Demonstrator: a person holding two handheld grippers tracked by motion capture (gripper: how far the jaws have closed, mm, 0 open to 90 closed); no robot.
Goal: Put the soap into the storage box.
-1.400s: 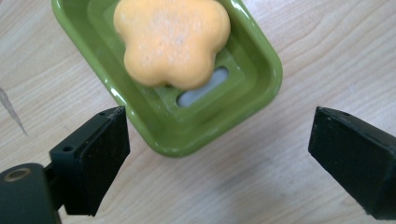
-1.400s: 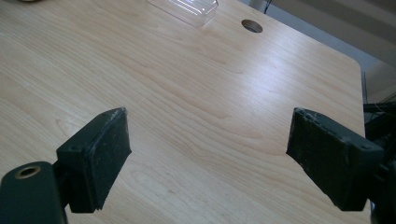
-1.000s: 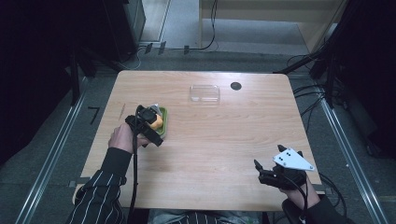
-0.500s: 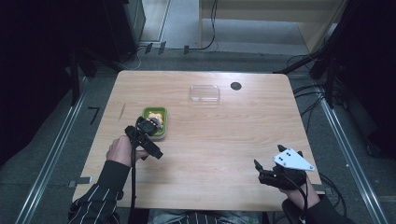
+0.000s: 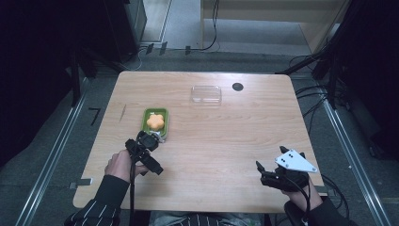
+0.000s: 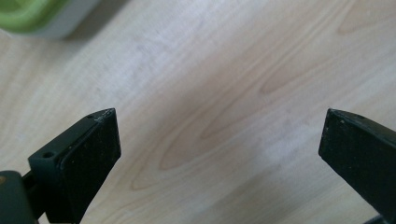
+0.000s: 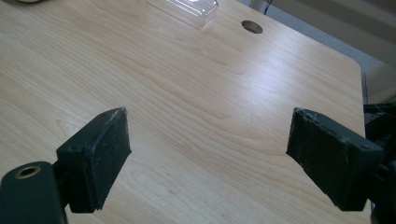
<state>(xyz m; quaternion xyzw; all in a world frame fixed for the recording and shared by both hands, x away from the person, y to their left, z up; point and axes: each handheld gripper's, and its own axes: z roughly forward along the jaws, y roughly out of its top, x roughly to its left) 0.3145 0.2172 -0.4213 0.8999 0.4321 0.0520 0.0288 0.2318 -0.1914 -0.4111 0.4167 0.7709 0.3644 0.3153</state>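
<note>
On the table (image 5: pixel 226 141), left of middle, a green tray (image 5: pixel 164 123) sits with an orange flower-shaped piece (image 5: pixel 155 122) lying inside it. Left tongs (image 5: pixel 148 141) hover just off the tray's near end, spread wide and holding nothing; the left gripper view has bare wood between the black jaws and a corner of the tray (image 6: pixel 32 16) at upper left. Right tongs (image 5: pixel 261 174) rest near the front right corner, also spread and empty, well apart from the tray. A clear plastic lid (image 5: pixel 206 93) lies toward the far edge, beside a dark round hole (image 5: pixel 237 86); both show in the right gripper view too, lid (image 7: pixel 187 7) and hole (image 7: pixel 252 26). Risks, as a guess: the left tongs sit close enough that a careless swing or the trailing cable could nudge the tray and slide it, or tip the orange piece out; the clear lid looks light and slippery, so a pinch on its rim could make it skid toward the far edge. Room to move: the middle and right of the table are bare wood, wide open. The right tongs are close to the front and right edges, little margin there.
</note>
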